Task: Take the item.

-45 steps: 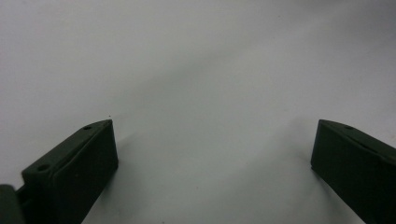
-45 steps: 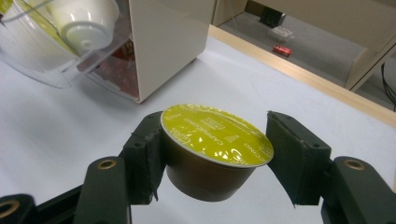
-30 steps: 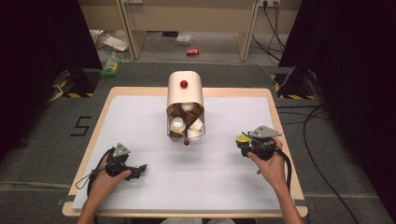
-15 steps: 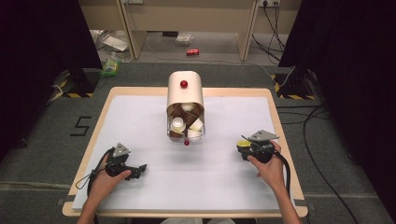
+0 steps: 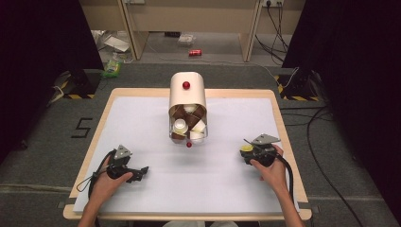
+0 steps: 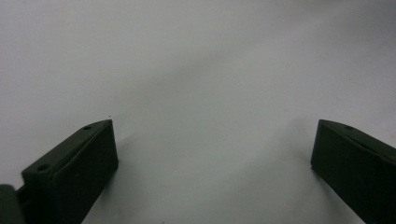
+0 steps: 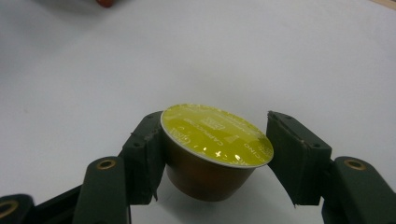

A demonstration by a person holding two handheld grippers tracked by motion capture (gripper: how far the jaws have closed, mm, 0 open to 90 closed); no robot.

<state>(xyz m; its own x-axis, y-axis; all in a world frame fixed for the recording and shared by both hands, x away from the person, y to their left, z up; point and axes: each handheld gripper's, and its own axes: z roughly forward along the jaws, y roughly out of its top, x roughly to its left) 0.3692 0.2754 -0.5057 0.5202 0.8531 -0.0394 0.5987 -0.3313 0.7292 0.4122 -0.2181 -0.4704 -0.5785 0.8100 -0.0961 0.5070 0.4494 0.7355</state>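
**Now you hold the yellow pod**

Right now your right gripper (image 7: pixel 215 154) is squeezing a coffee pod (image 7: pixel 212 154). The pod has a shiny yellow lid and a brown cup under it. It sits a bit tilted between the two black jaws, and both jaws press on its sides. In the high view, your right gripper (image 5: pixel 249 152) is low over the white mat (image 5: pixel 227 189), on the right side of the table (image 5: pixel 279 109). The yellow pod (image 5: pixel 246 148) shows at its front end.

Your left gripper (image 6: pixel 212 154) holds nothing. Its jaws stand wide apart, with just the white mat between them. In the high view it (image 5: pixel 140 173) rests on the left side of the mat, in your left hand (image 5: pixel 106 182).

The pod holder (image 5: pixel 187 97) stands in the middle of the table, well apart from both grippers. It is cream on the outside and has a red knob (image 5: pixel 186 85) on top. More pods lie in its open front, some brown and some white. A small red ball (image 5: pixel 188 144) sits on the mat just in front of it.
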